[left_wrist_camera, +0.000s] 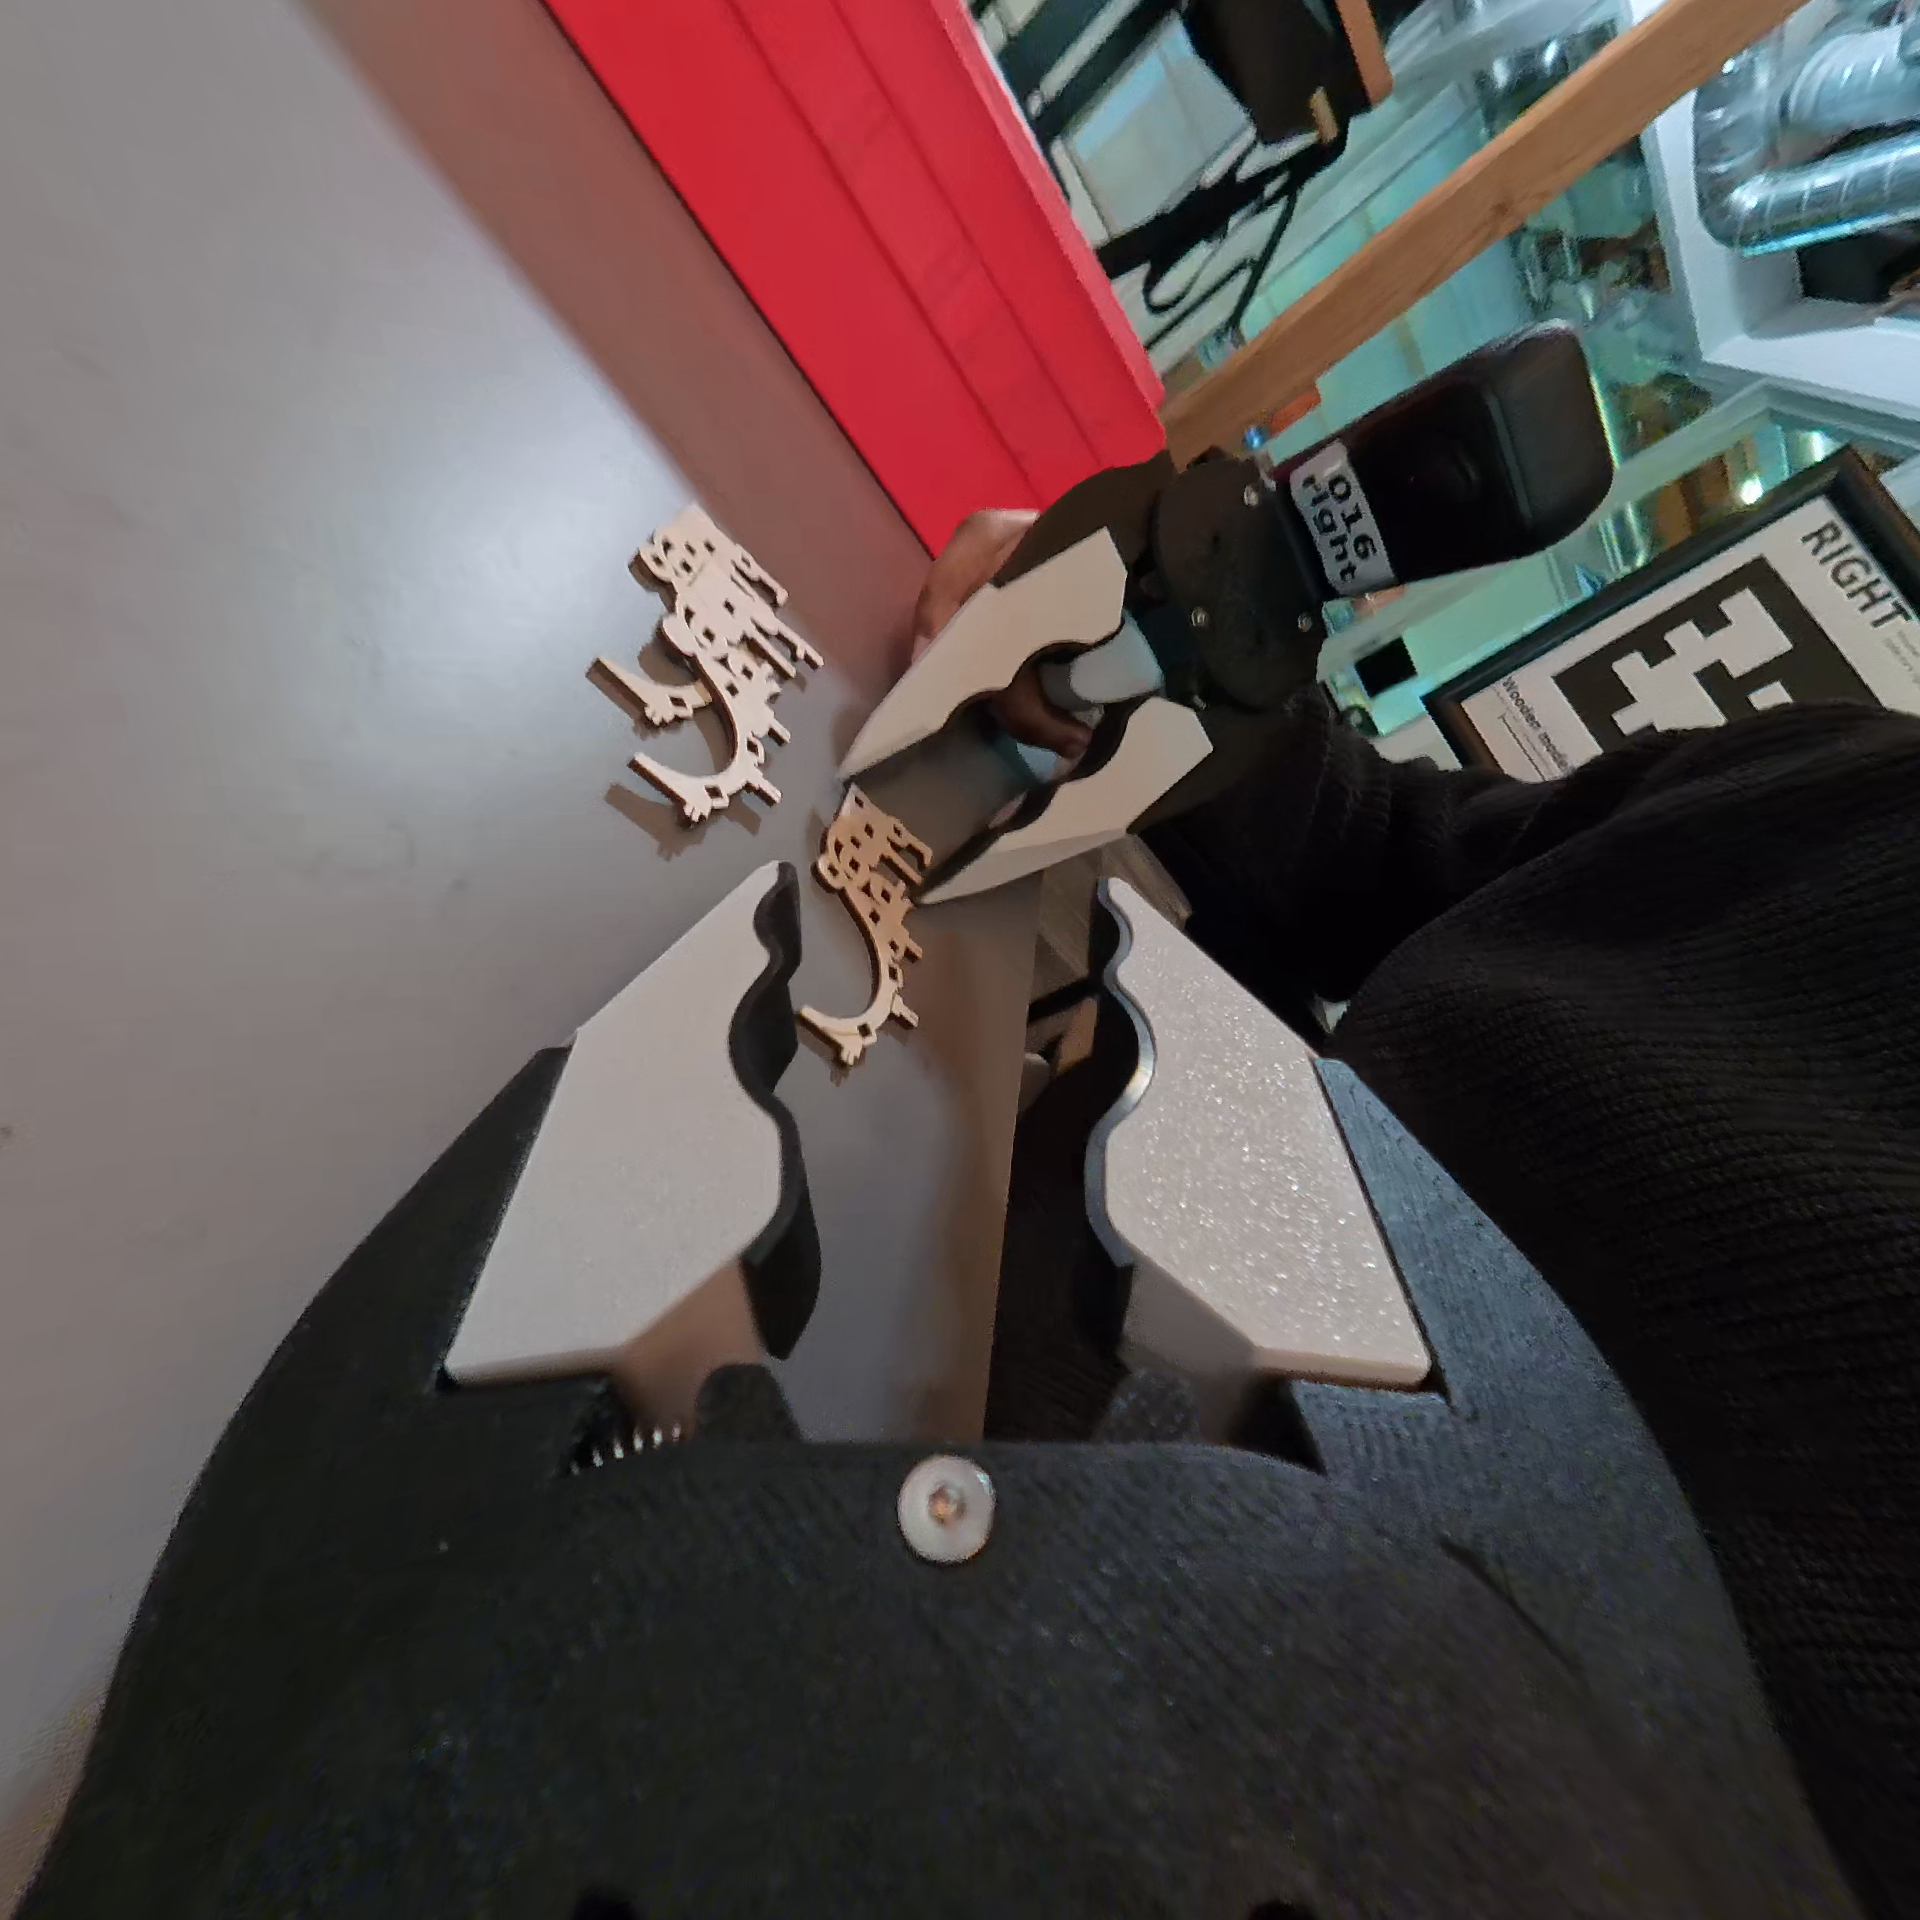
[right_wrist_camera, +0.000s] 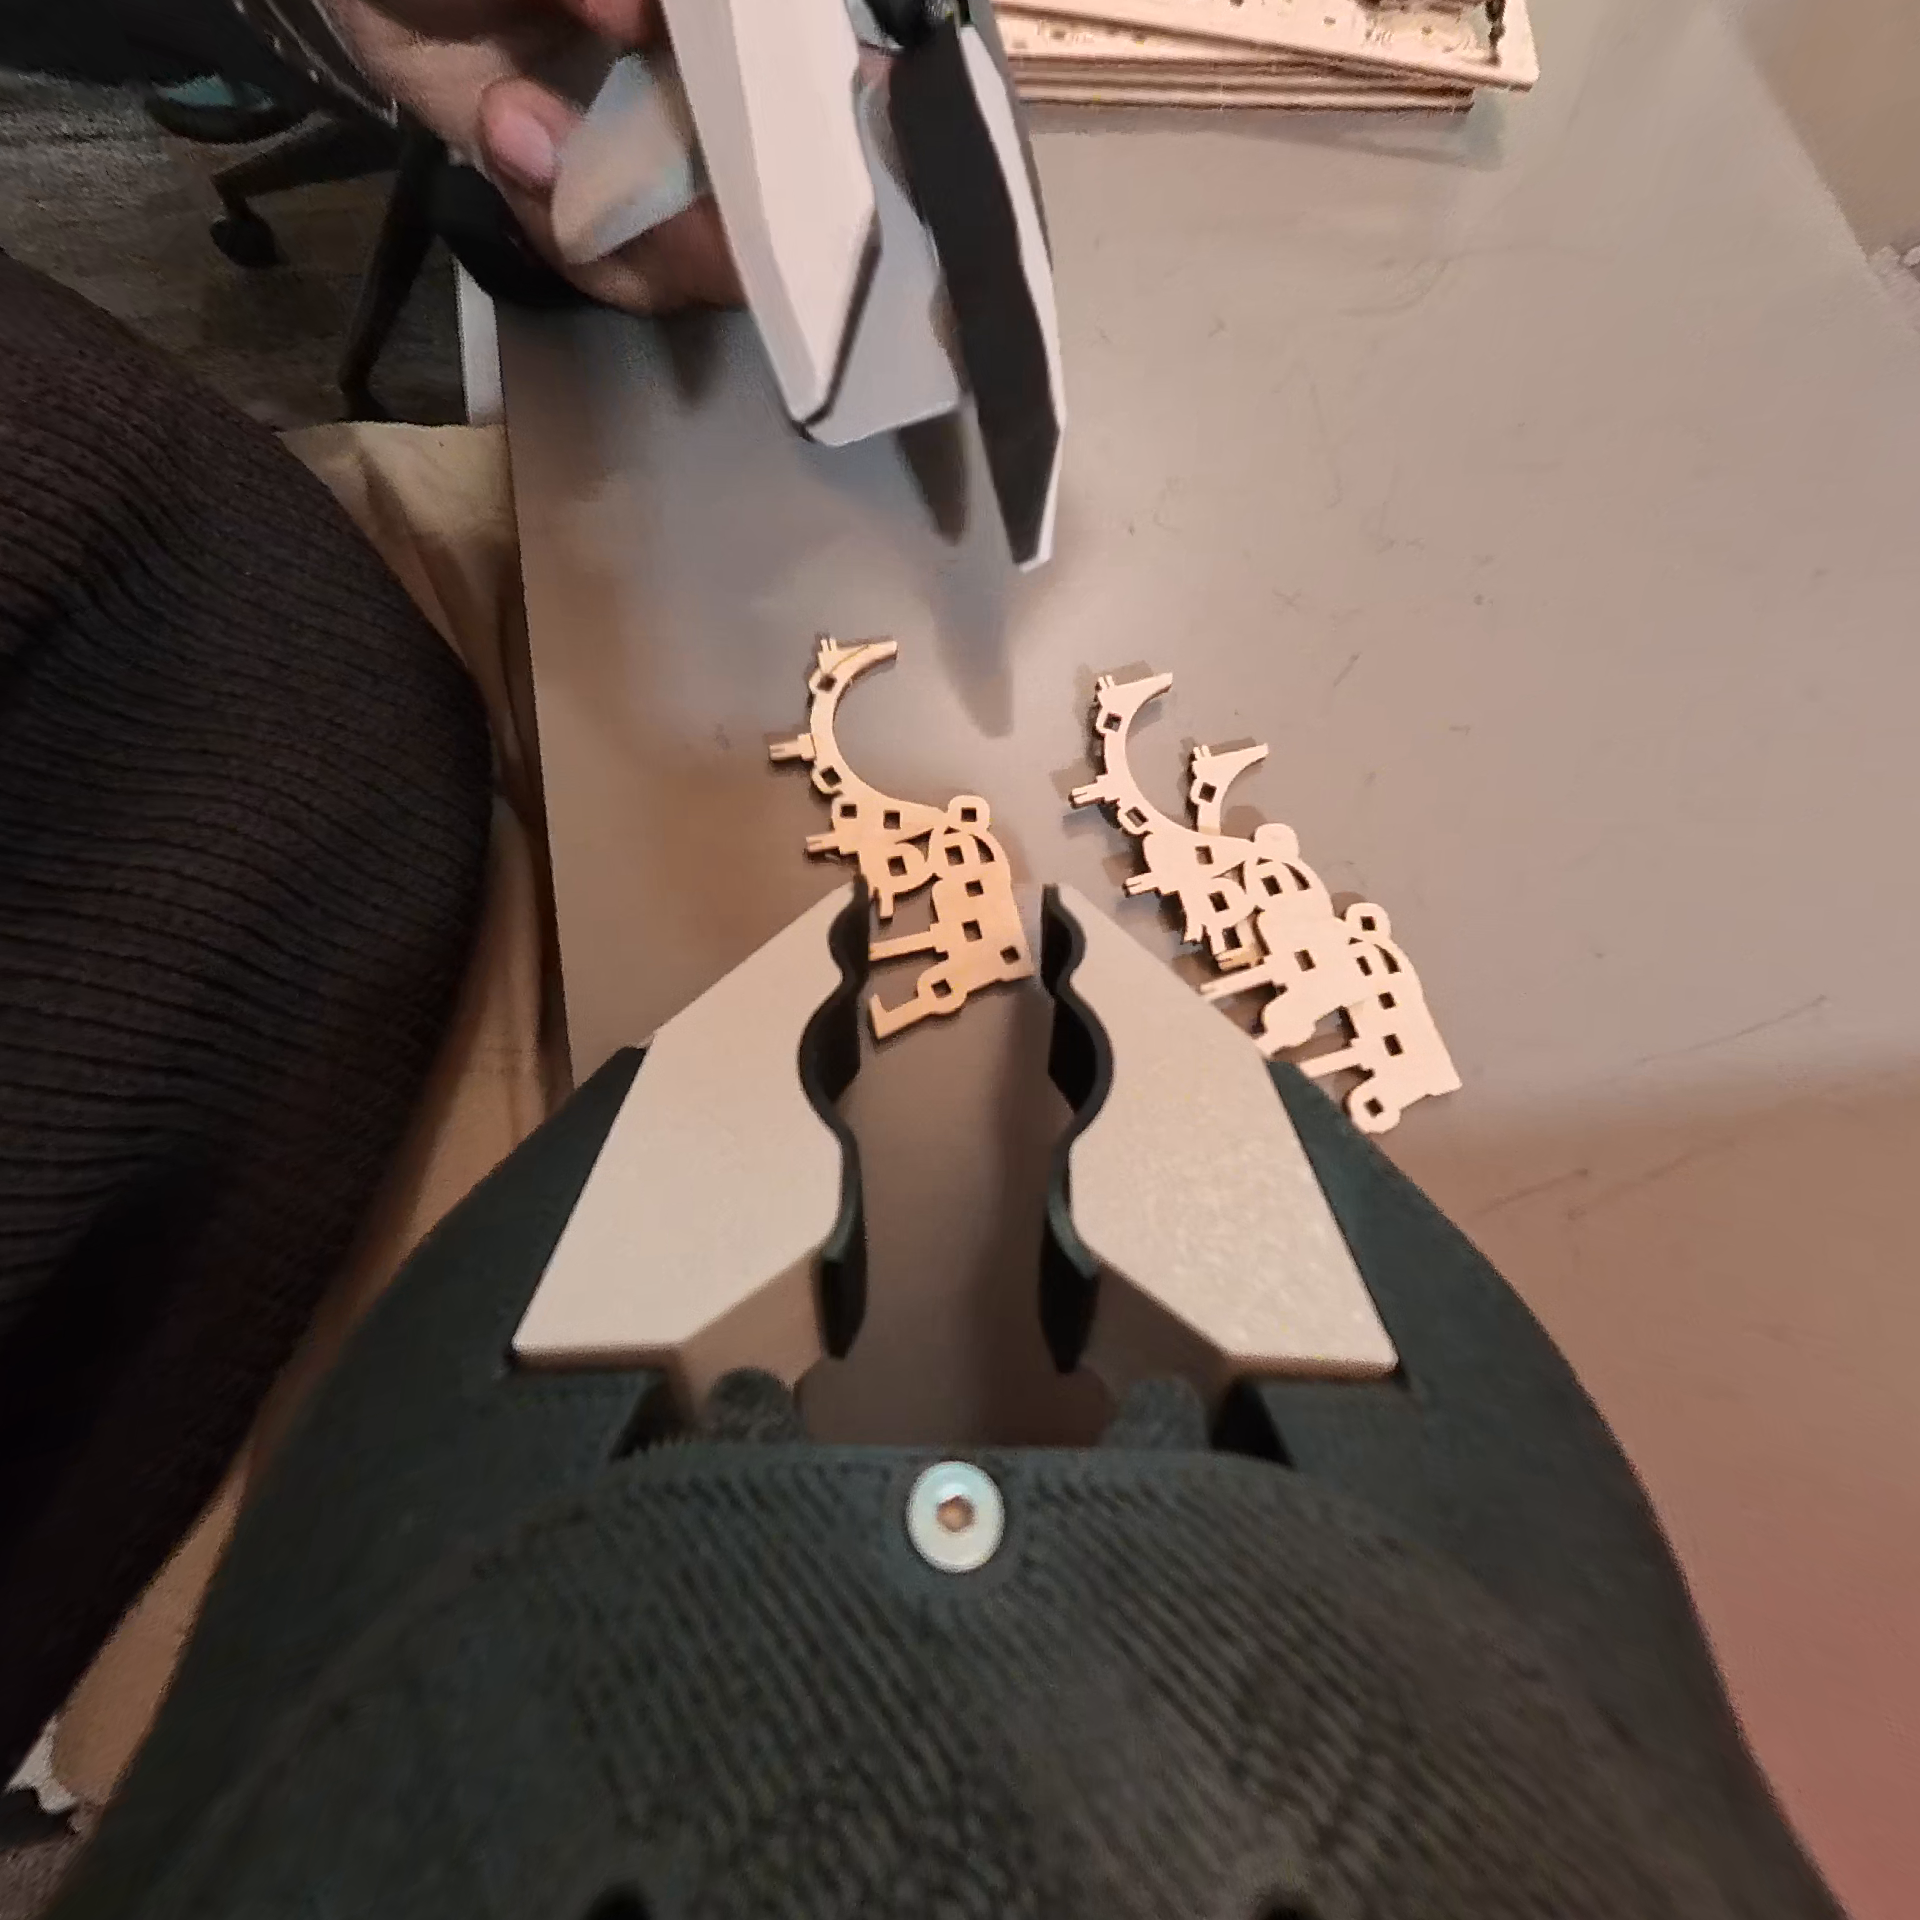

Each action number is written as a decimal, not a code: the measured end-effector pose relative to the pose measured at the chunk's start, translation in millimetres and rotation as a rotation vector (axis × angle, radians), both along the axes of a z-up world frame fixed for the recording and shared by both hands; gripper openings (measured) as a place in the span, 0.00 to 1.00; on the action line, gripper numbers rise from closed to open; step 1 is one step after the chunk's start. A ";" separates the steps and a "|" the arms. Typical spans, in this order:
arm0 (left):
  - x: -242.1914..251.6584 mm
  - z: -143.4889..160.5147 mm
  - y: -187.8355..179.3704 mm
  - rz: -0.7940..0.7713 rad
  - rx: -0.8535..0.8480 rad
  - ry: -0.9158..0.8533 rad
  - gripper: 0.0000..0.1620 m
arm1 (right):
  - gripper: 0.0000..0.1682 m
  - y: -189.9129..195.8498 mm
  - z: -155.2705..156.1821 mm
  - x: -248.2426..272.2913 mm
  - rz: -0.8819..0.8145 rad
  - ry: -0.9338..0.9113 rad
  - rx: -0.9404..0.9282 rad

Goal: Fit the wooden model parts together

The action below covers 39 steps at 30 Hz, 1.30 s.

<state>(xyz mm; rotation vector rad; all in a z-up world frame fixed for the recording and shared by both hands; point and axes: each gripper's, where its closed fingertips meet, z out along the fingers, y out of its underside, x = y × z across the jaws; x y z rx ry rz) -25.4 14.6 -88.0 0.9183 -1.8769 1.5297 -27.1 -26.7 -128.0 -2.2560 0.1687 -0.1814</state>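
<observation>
A single flat wooden part (left_wrist_camera: 868,925) with a curved hook end and square cut-outs lies on the grey table (left_wrist_camera: 260,727) near its edge. A small pile of similar wooden parts (left_wrist_camera: 712,665) lies just beyond it. My left gripper (left_wrist_camera: 945,894) is open and empty, its tips close above the single part's hook end. My right gripper (left_wrist_camera: 888,831) is open, its tips down at the part's other end. In the right wrist view the single part (right_wrist_camera: 925,894) lies flat between the right gripper's (right_wrist_camera: 953,899) open tips, the pile (right_wrist_camera: 1278,935) is to the right, and the left gripper (right_wrist_camera: 935,488) hovers beyond.
A red box (left_wrist_camera: 883,260) stands along the table's far side. A stack of wooden sheets (right_wrist_camera: 1247,52) lies at the back. The table edge (right_wrist_camera: 520,623) runs close to the single part. A person's black sleeve (left_wrist_camera: 1610,1039) and a framed sign (left_wrist_camera: 1714,644) are alongside.
</observation>
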 end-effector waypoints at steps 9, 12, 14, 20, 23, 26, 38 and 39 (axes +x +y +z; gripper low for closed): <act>25.9 8.6 6.0 0.161 0.064 -0.208 0.32 | 0.20 0.2 12.6 1.5 -0.040 -0.022 0.055; 37.5 3.1 6.3 0.201 0.164 -0.287 0.32 | 0.19 -4.9 11.4 -1.6 -0.062 -0.025 0.052; 46.5 -7.5 8.0 0.236 0.281 -0.320 0.29 | 0.19 -8.5 11.1 -4.3 -0.077 -0.033 0.049; 49.5 -27.0 -6.6 0.157 0.519 -0.489 0.25 | 0.19 -23.5 5.3 -11.5 -0.140 -0.038 0.023; 46.0 -34.6 -16.8 0.091 0.562 -0.505 0.25 | 0.19 -31.7 4.1 -14.7 -0.174 -0.040 0.016; 40.3 -45.0 -20.4 0.016 0.601 -0.479 0.25 | 0.19 -39.2 3.8 -17.4 -0.201 -0.044 0.012; 37.4 -36.8 -27.8 -0.031 0.576 -0.594 0.02 | 0.18 -40.1 7.6 -18.0 -0.206 -0.054 0.026; 35.7 -33.1 -29.5 -0.035 0.552 -0.598 0.02 | 0.18 -40.2 8.0 -17.5 -0.210 -0.056 0.027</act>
